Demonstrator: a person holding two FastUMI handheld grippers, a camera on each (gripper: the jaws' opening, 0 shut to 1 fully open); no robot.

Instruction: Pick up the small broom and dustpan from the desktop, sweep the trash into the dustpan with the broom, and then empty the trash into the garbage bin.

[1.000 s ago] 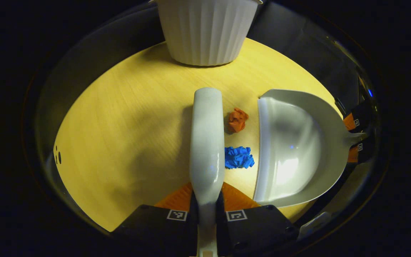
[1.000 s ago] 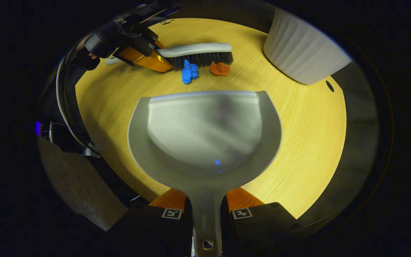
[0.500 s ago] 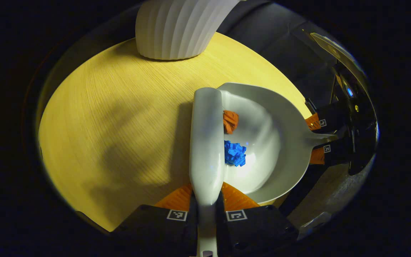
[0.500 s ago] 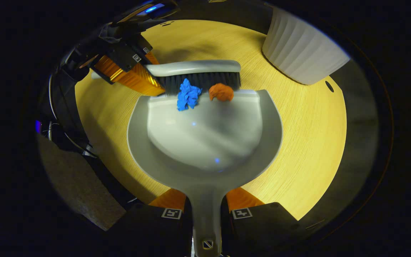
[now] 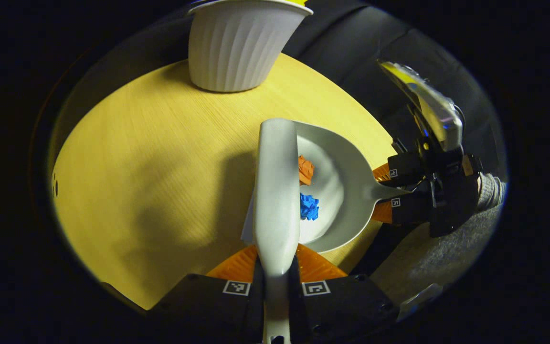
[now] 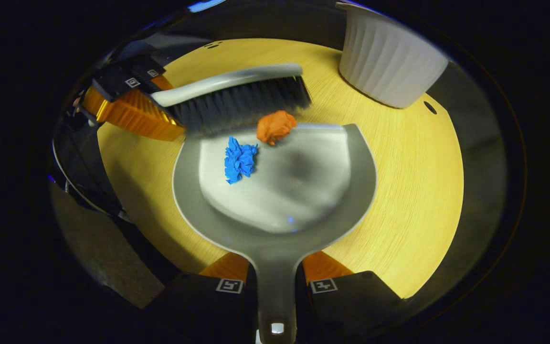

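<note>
The round tabletop carries everything, with bare wood to the left of the left gripper's jaws and its rim close behind the right gripper's jaws, so the room for moving lies ahead and to the left. The ribbed white garbage bin stands far ahead of the left jaws and ahead and to the right of the right jaws, near the far rim, well apart from the tools. The dustpan stretches forward from the right gripper, whose jaws are clamped on its handle. The broom runs straight ahead from the left gripper, whose jaws are pressed together on its handle, and its bristles sit at the dustpan's front lip. The blue scrap lies well inside the pan; the orange scrap sits right on the lip, touching the bristles. Judged from this, pickup is done and sweeping is nearly finished: the orange piece needs one more nudge inward, then the pan must be carried level to the bin and tipped. The lip is the risk, as the orange scrap could roll back off.
</note>
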